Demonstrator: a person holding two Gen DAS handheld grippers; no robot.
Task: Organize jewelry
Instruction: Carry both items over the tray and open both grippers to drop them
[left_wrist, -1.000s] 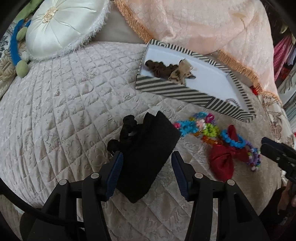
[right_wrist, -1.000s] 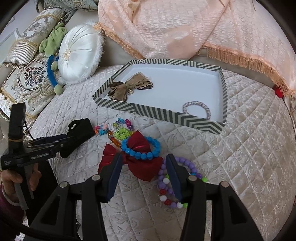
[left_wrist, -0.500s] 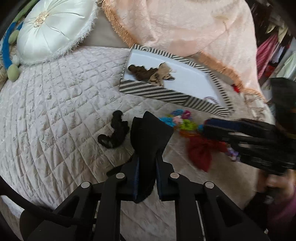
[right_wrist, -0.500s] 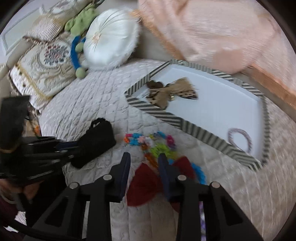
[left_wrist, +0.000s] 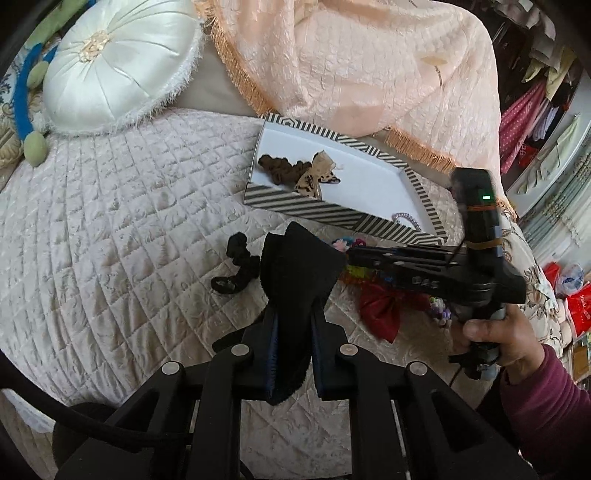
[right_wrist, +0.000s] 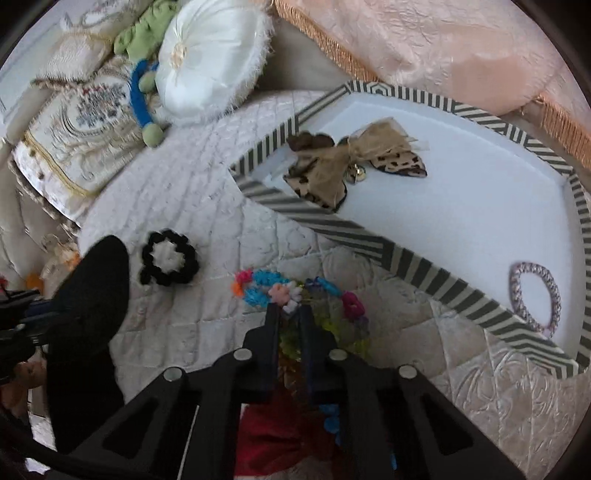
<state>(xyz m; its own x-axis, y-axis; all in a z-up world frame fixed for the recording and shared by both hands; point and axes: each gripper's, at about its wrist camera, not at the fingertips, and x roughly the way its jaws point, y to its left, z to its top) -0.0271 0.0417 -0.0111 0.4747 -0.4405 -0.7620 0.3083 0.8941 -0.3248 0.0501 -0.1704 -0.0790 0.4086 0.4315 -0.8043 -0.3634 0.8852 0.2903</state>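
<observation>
The left tool (left_wrist: 293, 332) is clamped on a fuzzy black fabric pouch (left_wrist: 297, 273), lifted above the quilted cream bedspread (left_wrist: 110, 221). The right tool (right_wrist: 288, 325), nearly closed, seems to pinch the colourful flower-bead bracelet (right_wrist: 280, 291). Only its view shows the black crocheted scrunchie (right_wrist: 168, 263) as a ring, near the striped white tray (right_wrist: 332, 227).

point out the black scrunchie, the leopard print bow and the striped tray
black ruffled fabric scrunchie (right_wrist: 168, 263): right wrist view, ruffled ring
leopard print ribbon bow (right_wrist: 400, 161): right wrist view, right wing
black-and-white striped tray (right_wrist: 332, 226): right wrist view, near wall
</observation>
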